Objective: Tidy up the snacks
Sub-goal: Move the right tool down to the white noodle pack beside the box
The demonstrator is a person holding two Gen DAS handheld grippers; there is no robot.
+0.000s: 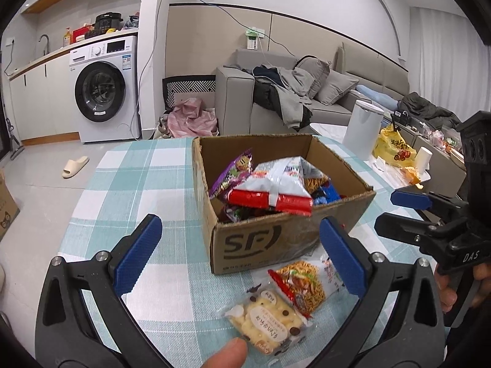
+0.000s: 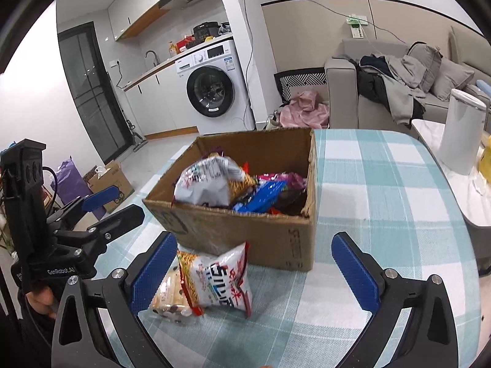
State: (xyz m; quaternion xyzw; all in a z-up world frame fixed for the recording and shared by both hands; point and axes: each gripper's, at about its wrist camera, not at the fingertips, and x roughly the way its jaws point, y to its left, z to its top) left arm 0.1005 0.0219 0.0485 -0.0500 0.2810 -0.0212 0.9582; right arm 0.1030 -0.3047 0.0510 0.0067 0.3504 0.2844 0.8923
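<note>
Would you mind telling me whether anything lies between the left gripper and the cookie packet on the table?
Nothing visible does: the cookie packet lies bare between the open left gripper's fingers, the noodle packet overlapping its far edge.

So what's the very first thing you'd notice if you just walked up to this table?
The cardboard box in the middle of the checked tablecloth, stuffed with bright snack bags. Right in front of it lie two loose packets: a noodle snack bag and a chocolate-chip cake overlapping it. Both the left claw and the right claw stand wide open around them, holding nothing.
</note>
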